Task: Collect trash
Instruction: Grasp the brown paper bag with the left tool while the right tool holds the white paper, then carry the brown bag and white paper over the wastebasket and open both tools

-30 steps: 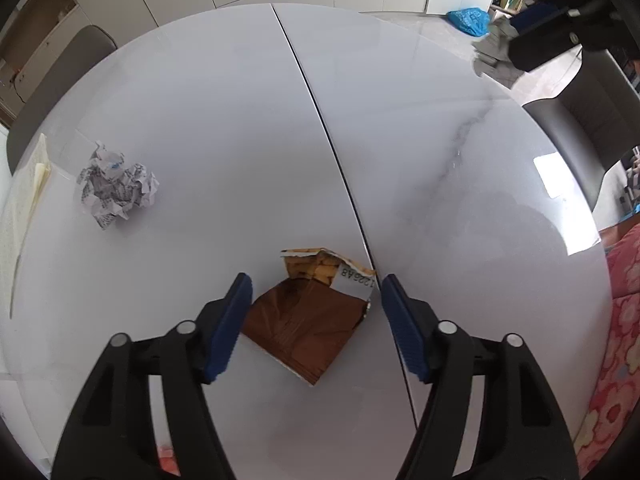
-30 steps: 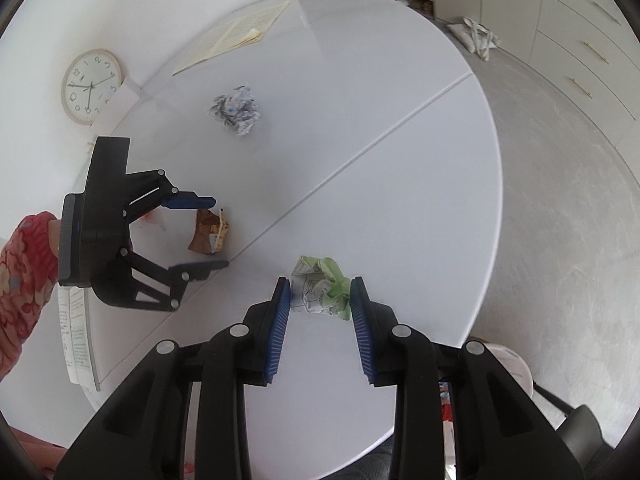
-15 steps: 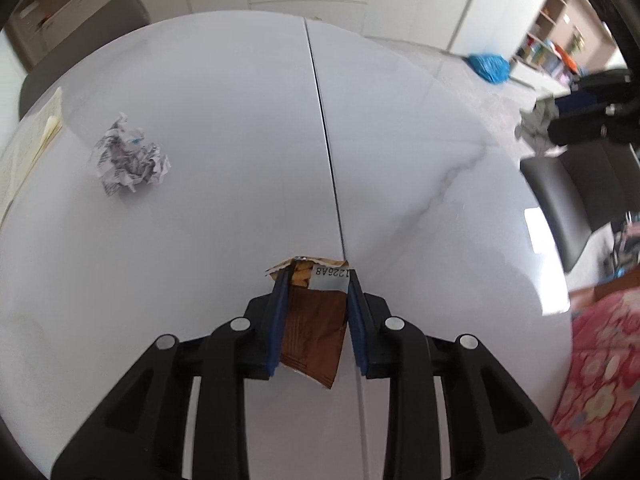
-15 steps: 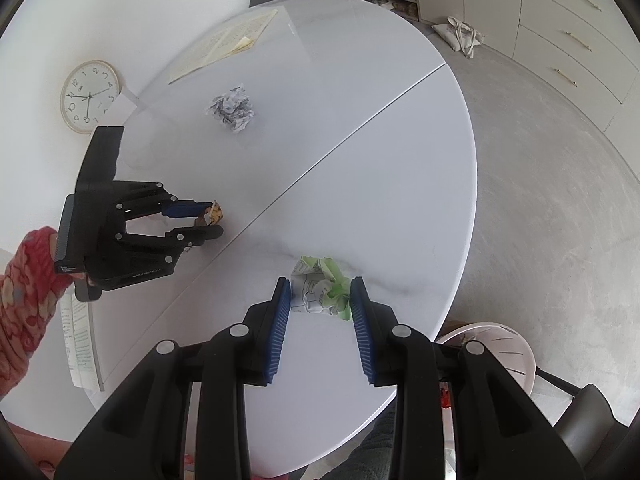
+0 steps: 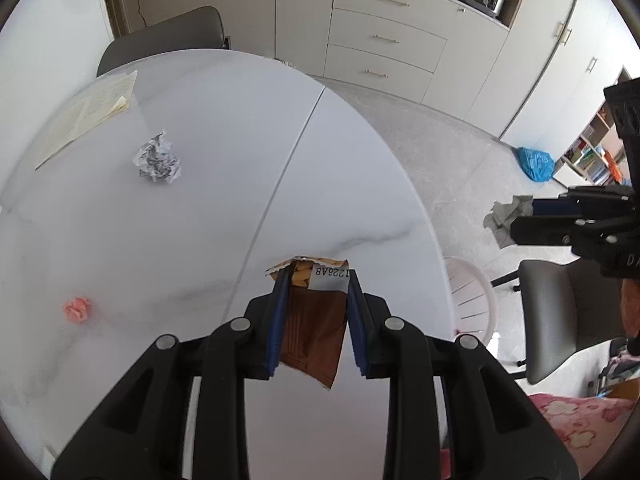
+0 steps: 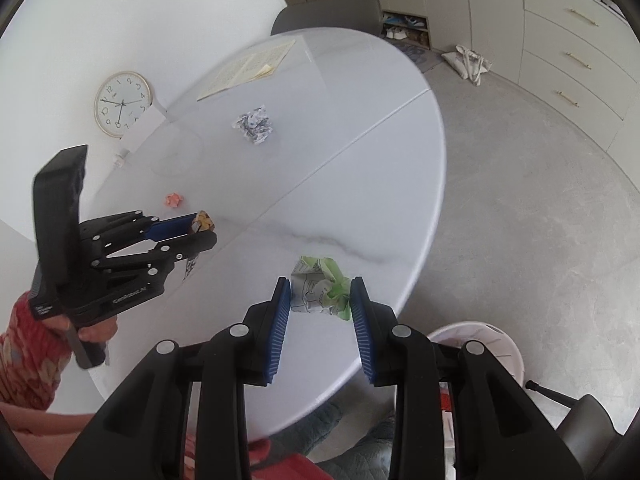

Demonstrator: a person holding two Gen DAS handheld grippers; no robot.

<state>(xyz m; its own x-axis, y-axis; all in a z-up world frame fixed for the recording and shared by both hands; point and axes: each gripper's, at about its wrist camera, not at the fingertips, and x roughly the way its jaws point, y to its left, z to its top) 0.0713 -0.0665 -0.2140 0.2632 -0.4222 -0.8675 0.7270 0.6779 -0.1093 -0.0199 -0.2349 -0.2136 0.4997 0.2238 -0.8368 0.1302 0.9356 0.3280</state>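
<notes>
My left gripper (image 5: pixel 315 280) is shut on a brown snack wrapper (image 5: pixel 312 320) and holds it above the white round table (image 5: pixel 200 220). In the right wrist view the left gripper (image 6: pixel 200 232) holds the wrapper (image 6: pixel 203 221) in the air at the left. My right gripper (image 6: pixel 320 288) is shut on a crumpled green and white paper ball (image 6: pixel 320 290) above the table's near edge. The right gripper (image 5: pixel 520 220) with its paper shows at the right of the left wrist view. A crumpled printed paper ball (image 5: pixel 158 160) and a small orange scrap (image 5: pixel 78 309) lie on the table.
A white waste bin (image 6: pixel 480 344) stands on the floor by the table's edge, also in the left wrist view (image 5: pixel 472 300). Yellowish sheets (image 5: pixel 88 112) lie at the table's far side. A clock (image 6: pixel 122 104) leans on the wall. Grey chairs (image 5: pixel 560 312) stand around.
My left gripper closed on the brown wrapper and lifted it off the table, turning right. My right gripper kept hold of the green paper and drew back toward the table's edge.
</notes>
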